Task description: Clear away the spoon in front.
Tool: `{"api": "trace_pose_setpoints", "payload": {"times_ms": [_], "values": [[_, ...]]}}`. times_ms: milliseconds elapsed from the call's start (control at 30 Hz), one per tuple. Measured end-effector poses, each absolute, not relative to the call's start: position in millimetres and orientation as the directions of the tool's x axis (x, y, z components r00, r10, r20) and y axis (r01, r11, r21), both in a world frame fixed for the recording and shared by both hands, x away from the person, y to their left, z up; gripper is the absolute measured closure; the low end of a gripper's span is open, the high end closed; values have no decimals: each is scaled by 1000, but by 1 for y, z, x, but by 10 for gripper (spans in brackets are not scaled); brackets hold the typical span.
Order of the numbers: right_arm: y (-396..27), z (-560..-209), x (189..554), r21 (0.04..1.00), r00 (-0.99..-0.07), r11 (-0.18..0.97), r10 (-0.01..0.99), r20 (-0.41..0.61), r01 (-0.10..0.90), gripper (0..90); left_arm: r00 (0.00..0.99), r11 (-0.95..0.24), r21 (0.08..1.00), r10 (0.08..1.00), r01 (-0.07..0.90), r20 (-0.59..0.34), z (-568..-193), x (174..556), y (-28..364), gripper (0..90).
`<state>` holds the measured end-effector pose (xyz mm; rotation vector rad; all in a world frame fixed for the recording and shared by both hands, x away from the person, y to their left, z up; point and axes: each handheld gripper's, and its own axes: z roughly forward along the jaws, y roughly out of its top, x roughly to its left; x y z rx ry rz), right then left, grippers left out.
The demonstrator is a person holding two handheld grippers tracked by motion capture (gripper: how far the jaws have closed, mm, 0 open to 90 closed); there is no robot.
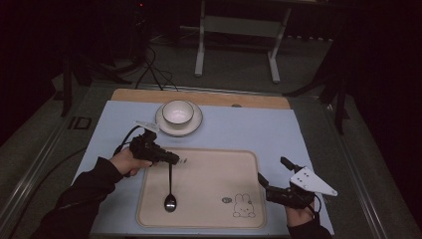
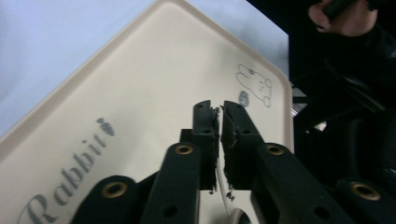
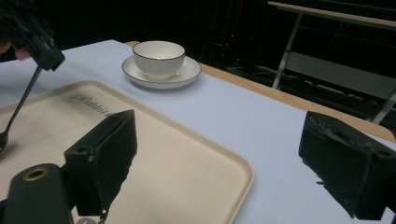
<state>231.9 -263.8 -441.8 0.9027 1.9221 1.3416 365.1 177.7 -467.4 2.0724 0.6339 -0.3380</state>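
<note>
A metal spoon [image 1: 170, 184] stands tilted on the beige rabbit tray [image 1: 214, 169], bowl end down on the tray near its front left. My left gripper [image 1: 174, 159] is over the tray's left rim, shut on the top of the spoon's handle. In the left gripper view the thin handle [image 2: 218, 179] shows in the narrow slit between the jaws [image 2: 220, 112]. In the right gripper view the spoon [image 3: 18, 107] slants down from the left gripper [image 3: 46, 63]. My right gripper [image 1: 272, 169] rests at the tray's right edge, open wide with nothing between its jaws [image 3: 219, 154].
A white bowl [image 1: 177, 112] sits on a saucer [image 1: 196, 124] at the back of the pale blue mat [image 1: 249, 129]. The tray [image 3: 187, 154] carries a rabbit drawing [image 1: 243, 205] at its front right. Beyond the table stand a white frame [image 1: 201, 45] and floor cables [image 1: 149, 69].
</note>
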Motion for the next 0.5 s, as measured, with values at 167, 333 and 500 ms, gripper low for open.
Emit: {"api": "trace_pose_setpoints", "payload": {"times_ms": [167,333,500], "values": [[-263,-442,231,951,-578,250,810,-103,181,114,798,-410,688,370,599,-475,-483,371,182,796],[-263,-442,232,951,-581,251,808,-102,182,114,778,-377,688,408,620,-478,-494,374,184,785],[-263,-442,232,950,-586,255,804,-104,182,114,764,-351,694,444,629,-468,-503,376,185,784]]}}
